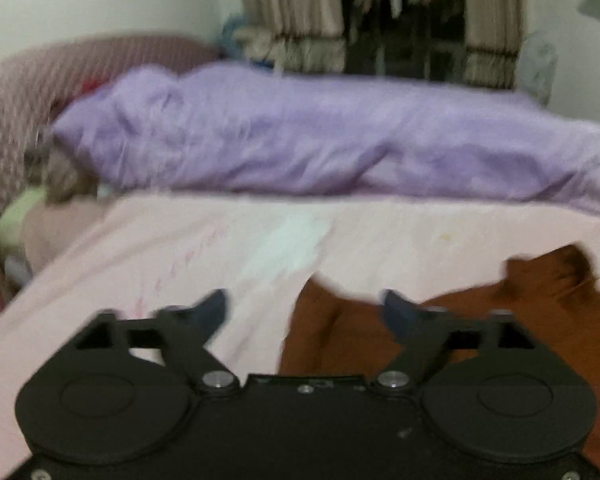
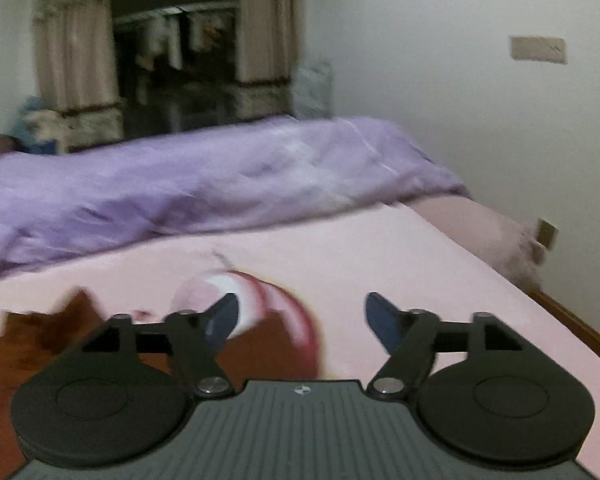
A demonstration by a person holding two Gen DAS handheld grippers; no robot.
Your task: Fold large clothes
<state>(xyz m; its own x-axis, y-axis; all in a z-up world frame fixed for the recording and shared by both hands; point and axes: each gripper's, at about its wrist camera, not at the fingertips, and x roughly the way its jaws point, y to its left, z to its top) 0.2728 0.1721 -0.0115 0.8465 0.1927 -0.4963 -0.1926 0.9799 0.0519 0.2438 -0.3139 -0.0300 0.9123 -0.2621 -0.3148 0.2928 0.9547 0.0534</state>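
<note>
Both frames blurred. Left gripper [image 1: 305,308] jaws spread wide, nothing btwn them, over near edge of pink bed sheet [image 1: 380,232]. Right gripper [image 2: 300,312] also wide open, empty. Rust-brown garment [image 1: 340,336] lying crumpled on sheet, near side, btwn the two grippers, w/ red-white part at its right end. Purple duvet [image 2: 180,184] bunched along far side. Curtains [image 1: 296,4] beyond.

Rust-brown garment [image 1: 340,336] lies rumpled on pink bedsheet [image 1: 380,236], red-and-white part [image 2: 260,300] at one edge; blurred.
</note>
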